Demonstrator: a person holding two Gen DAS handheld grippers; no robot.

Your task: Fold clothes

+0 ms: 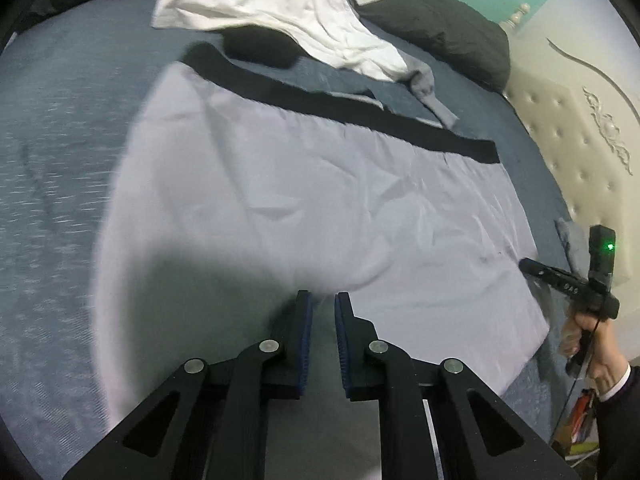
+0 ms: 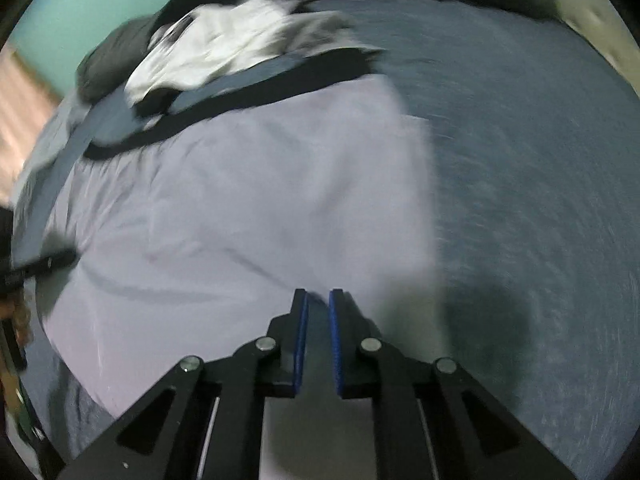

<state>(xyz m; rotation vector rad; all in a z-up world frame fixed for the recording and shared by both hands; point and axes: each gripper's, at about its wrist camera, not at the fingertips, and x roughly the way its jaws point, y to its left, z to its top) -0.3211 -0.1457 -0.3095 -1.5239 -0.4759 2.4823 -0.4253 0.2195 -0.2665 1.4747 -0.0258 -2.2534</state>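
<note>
Right wrist view: lavender garment [image 2: 248, 208] spread flat on a blue-grey bed [image 2: 540, 200].

Right hand-held gripper [image 2: 318, 300] low over the garment's near edge, blue-padded fingers [image 2: 301, 344] standing a narrow gap apart; cloth between them cannot be confirmed (view blurred). Black waistband [image 2: 240, 92] along the garment's far edge. Beyond it, a crumpled white garment [image 2: 216, 52] and a dark pillow [image 2: 108, 68]. Left hand-held gripper [image 2: 44, 264] at the garment's left edge.

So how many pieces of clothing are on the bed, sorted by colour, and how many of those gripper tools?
Lavender garment with a black band: 1, spread flat
White garment: 1, crumpled at the far end
Grey piece: 1, beside the white one
Grippers: 2, the left gripper and the right gripper
Total: 3 clothes, 2 grippers, 5 things
</note>
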